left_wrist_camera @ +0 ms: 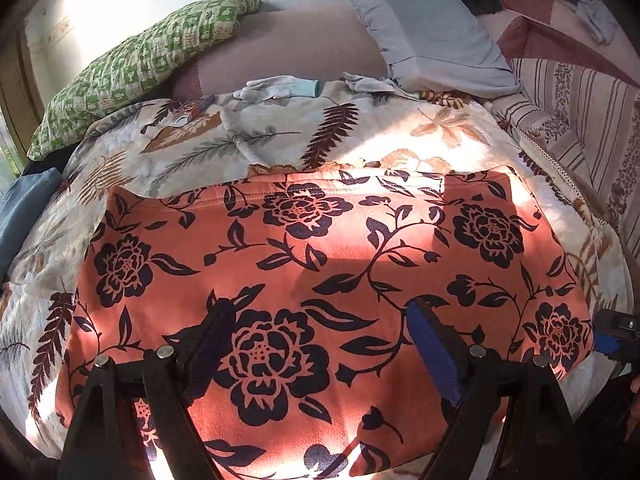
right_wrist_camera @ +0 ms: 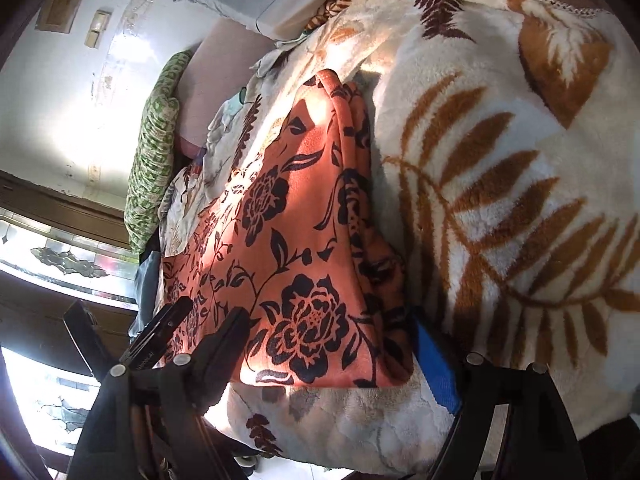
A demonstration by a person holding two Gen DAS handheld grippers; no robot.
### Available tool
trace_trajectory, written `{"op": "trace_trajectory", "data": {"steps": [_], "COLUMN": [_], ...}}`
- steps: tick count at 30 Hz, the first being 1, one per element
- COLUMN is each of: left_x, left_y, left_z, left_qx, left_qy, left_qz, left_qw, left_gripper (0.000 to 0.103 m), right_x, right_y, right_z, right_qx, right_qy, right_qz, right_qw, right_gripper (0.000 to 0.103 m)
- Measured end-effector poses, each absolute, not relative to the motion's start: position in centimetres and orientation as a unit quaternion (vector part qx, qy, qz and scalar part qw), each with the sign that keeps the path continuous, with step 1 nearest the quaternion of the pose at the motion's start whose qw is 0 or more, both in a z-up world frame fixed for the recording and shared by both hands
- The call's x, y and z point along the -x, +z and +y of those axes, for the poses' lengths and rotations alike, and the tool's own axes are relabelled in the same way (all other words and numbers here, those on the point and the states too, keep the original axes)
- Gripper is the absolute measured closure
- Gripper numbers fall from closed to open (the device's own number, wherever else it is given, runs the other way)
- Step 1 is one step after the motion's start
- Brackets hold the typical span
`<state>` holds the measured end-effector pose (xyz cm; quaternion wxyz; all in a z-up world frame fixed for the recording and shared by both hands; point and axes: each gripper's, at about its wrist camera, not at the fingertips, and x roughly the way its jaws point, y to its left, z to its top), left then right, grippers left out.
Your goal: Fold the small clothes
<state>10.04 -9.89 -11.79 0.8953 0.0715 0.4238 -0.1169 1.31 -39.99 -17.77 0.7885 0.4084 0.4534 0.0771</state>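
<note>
An orange garment with black flower print lies spread flat on a leaf-patterned blanket on the bed. My left gripper hovers over the garment's near part, jaws wide open and empty. My right gripper is at the garment's right corner, jaws open on either side of the corner's edge, not closed on it. The right gripper also shows at the far right edge of the left wrist view. The garment appears folded over, with layered edges along its right side.
A green checked pillow and a grey pillow lie at the head of the bed. White gloves lie on the blanket beyond the garment. A striped cover rises at the right. A window is at the left.
</note>
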Motion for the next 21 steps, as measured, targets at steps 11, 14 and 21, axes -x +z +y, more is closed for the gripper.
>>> {"op": "trace_trajectory", "data": {"steps": [11,14,21], "left_x": [-10.1,-10.4,-11.6], "left_y": [-11.4,-11.3,-15.7], "left_z": [-8.2,-7.6,-9.4], "left_qx": [-0.037,-0.024,-0.105], "left_qy": [-0.119,-0.119,-0.097], "left_qz": [0.436,0.441,0.473], "left_qw": [0.891,0.889,0.869], "left_gripper": [0.016,0.016,0.013], "right_x": [-0.9,-1.8,-4.5], "right_y": [-19.1,-19.2,-19.1], "right_z": [-40.2,-40.4,-40.9], "right_qx": [-0.461,-0.456,-0.446], "right_qy": [0.077,0.074,0.080], "right_qz": [0.449,0.448,0.450], "right_qw": [0.762,0.766,0.769], "right_gripper": [0.020,0.020,0.020]}}
